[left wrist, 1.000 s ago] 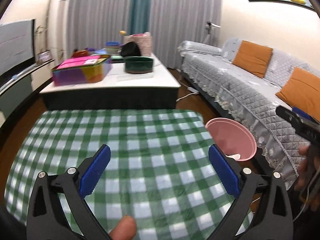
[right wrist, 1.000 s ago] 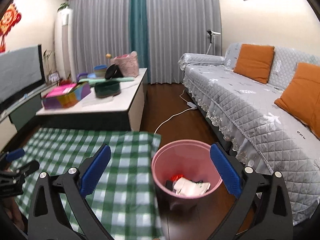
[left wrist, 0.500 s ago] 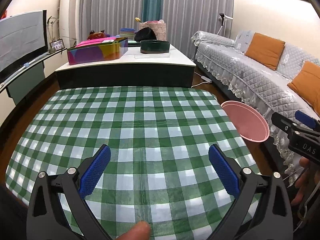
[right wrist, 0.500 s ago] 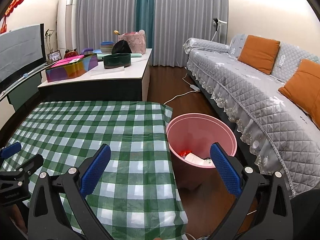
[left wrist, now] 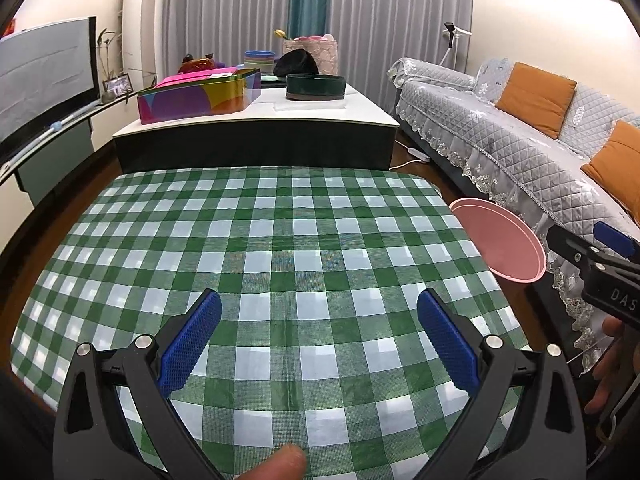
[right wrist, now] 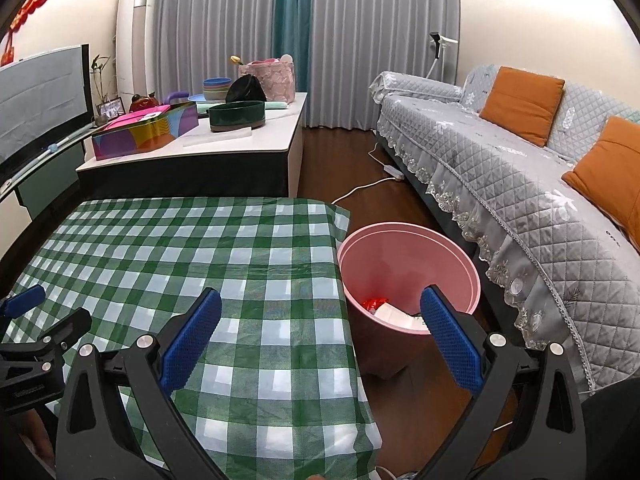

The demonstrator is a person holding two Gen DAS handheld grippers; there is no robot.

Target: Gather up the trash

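A pink bin stands on the floor at the right edge of the table with the green checked cloth. Inside it lie a red scrap and a white wrapper. In the left wrist view only the bin's rim and wall show. My left gripper hangs open over the bare cloth, nothing between its blue pads. My right gripper is open over the table's right edge, its right finger above the bin. No trash shows on the cloth.
A low white-topped table behind carries a colourful box, a dark green bowl and other items. A grey quilted sofa with orange cushions runs along the right. A cable lies on the wood floor.
Both grippers have drawn back and risen from the bin and table, so more of the cloth shows. Both stayed open and empty.
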